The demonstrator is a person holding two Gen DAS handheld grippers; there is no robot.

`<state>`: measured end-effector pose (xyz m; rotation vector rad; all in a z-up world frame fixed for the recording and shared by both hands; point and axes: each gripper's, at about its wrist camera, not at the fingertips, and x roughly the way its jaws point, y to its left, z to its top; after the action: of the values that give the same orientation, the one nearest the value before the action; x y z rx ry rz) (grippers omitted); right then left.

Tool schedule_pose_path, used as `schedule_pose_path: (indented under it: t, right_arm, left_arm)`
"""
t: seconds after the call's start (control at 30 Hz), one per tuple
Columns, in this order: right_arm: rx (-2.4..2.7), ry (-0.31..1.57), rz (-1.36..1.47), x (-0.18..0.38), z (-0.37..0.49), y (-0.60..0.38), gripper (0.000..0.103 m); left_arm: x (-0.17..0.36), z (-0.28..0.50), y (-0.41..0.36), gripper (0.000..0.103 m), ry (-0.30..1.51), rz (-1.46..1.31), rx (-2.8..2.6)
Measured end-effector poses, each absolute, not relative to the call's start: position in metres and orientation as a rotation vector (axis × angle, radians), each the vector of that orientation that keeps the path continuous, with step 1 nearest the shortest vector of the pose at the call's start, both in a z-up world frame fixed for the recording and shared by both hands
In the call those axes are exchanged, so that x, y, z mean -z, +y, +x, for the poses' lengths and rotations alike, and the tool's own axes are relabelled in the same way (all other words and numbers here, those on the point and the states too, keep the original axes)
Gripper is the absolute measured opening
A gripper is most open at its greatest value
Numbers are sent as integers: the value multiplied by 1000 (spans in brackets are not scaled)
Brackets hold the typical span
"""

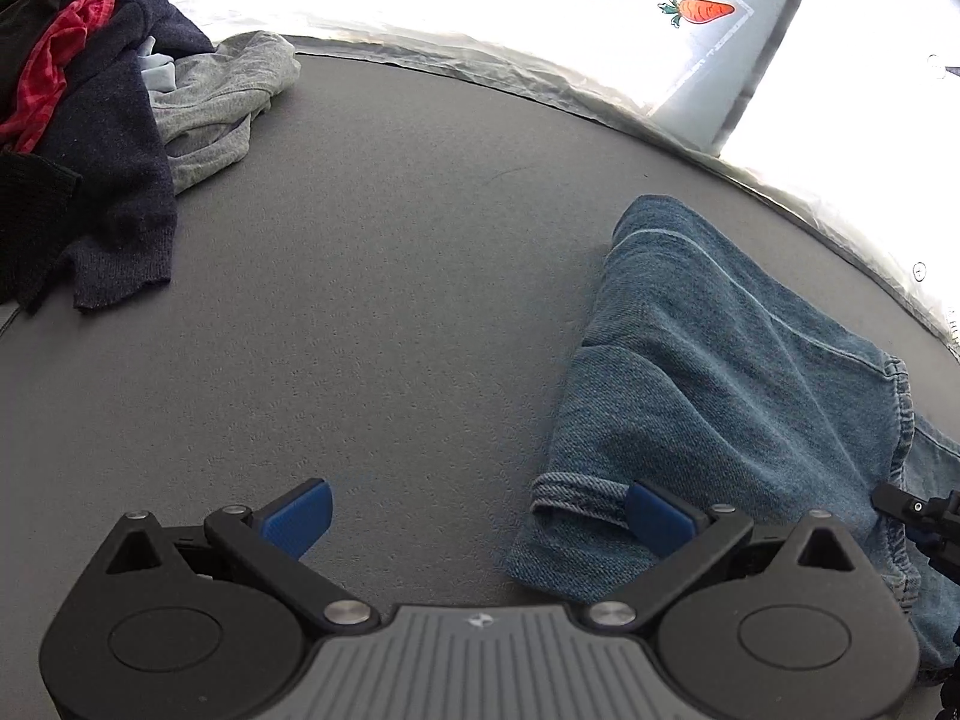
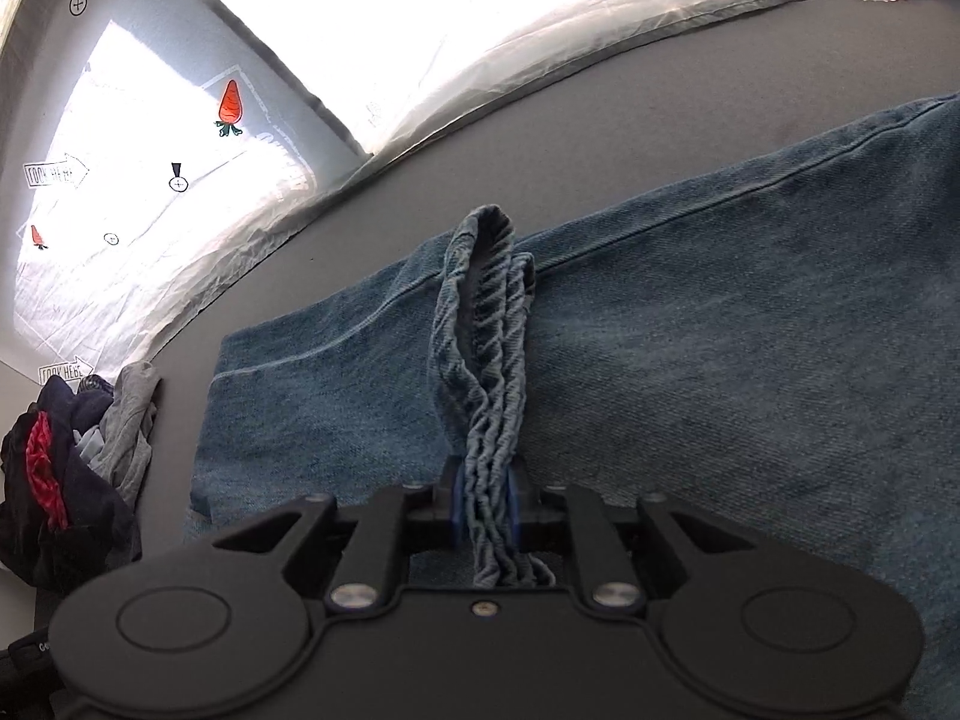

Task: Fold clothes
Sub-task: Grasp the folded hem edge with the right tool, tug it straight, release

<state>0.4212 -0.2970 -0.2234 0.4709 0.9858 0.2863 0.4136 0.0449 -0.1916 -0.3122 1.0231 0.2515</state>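
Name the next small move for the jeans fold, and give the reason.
Probably carry the right tool onward across the jeans and lay the pinched hem down: it is clamped and lifted, while the left tool stands open, holding nothing.

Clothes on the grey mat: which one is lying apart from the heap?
The blue jeans, spread alone at the right; the navy sweater, grey garment and red fabric are heaped together at the left.

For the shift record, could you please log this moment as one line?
left claw: open, empty | right claw: shut on jeans hem | jeans: half-folded on grey table
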Motion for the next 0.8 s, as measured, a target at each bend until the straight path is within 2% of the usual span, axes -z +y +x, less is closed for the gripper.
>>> schedule_pose_path:
  t: [0.33, 0.43, 0.8]
  right_arm:
    - [-231, 992, 445, 221, 414, -299, 32]
    - [-203, 992, 406, 218, 405, -304, 33]
    - [-98, 962, 403, 204, 353, -361, 53]
  left_arm:
    - [213, 416, 42, 103, 1108, -258, -242]
    - [209, 414, 40, 103, 1104, -253, -243]
    - [174, 391, 9, 103, 1018, -183, -195]
